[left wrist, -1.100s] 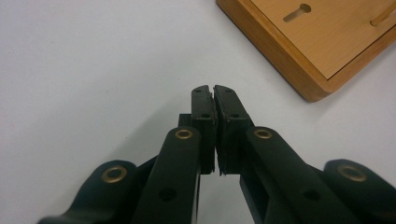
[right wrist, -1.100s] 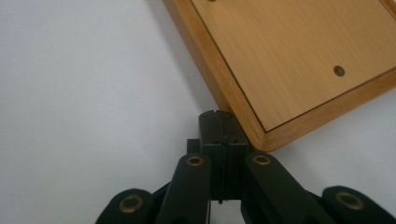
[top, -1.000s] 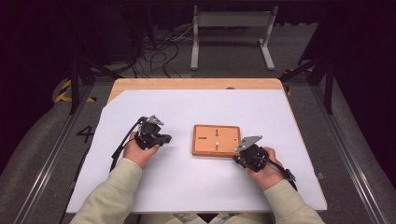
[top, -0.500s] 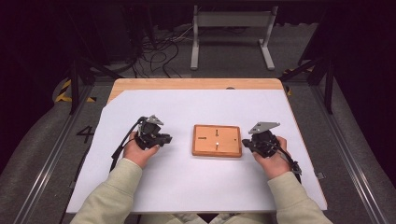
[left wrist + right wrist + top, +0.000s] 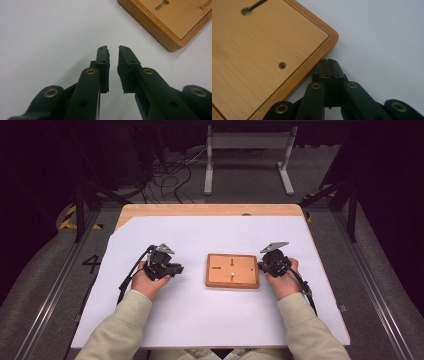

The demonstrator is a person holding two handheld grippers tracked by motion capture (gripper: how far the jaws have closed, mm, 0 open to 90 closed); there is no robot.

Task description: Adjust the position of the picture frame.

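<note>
**Closed jaws at the board's edge**

The wooden board [image 5: 232, 270] lies mid-surface [image 5: 200, 320] between our hands. Our right gripper [image 5: 329, 65], jaws pressed together and empty, sits against its side near a corner. We judge a nudge: keep low, push squarely. Our left gripper [image 5: 113, 53] waits slightly parted, empty, just beside the board.

Only the wooden board [image 5: 232, 270] interrupts the white table sheet [image 5: 200, 320], lying between the 2 hand-held grippers.

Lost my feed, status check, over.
Left gripper slightly open, empty. Right gripper shut, empty, tips at wooden board edge. Nothing in the way on white sheet.
</note>
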